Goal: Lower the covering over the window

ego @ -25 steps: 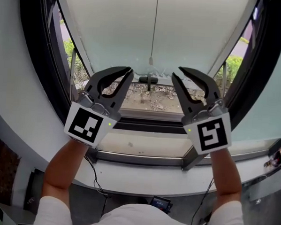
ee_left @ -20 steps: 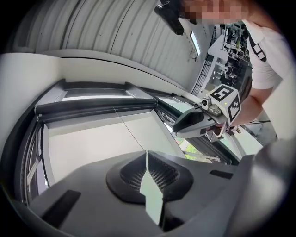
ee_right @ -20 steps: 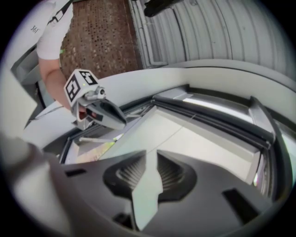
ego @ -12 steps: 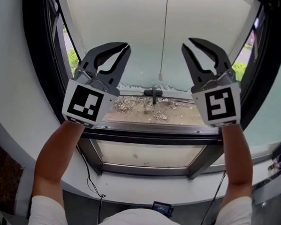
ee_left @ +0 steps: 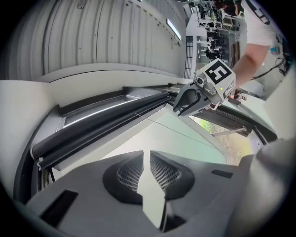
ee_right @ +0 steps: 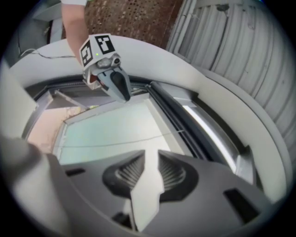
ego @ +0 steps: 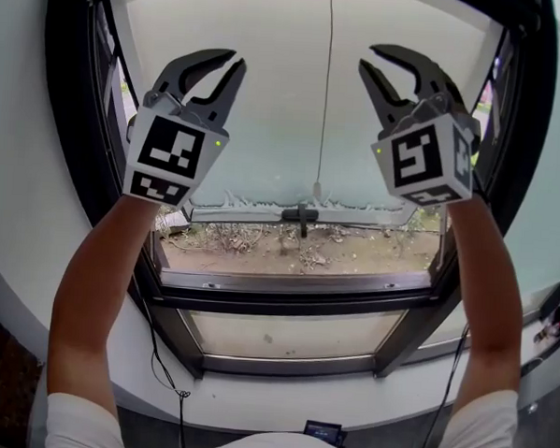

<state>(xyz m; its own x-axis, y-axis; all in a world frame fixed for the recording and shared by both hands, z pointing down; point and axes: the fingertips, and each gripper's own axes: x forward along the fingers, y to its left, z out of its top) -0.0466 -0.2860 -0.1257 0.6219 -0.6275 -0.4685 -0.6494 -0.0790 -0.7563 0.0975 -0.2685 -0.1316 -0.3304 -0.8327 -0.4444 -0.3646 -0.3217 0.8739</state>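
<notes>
The blind point(ego: 267, 105) covers the upper glass. Its bottom bar point(ego: 253, 210) lies below both grippers, and its cord point(ego: 326, 80) hangs between them. I hold the left gripper point(ego: 238, 61) raised before the blind, left of the cord. Its jaws stand at a narrow gap, have just been opening, and have nothing between them. The right gripper point(ego: 367, 58) is level with it, right of the cord. Its jaws are likewise narrow, have just been opening, and are empty.

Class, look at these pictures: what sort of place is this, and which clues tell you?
Probably an indoor lab or workshop, by a window: a roller blind partly lowered, corrugated panelling overhead, and cluttered equipment racks behind.
</notes>
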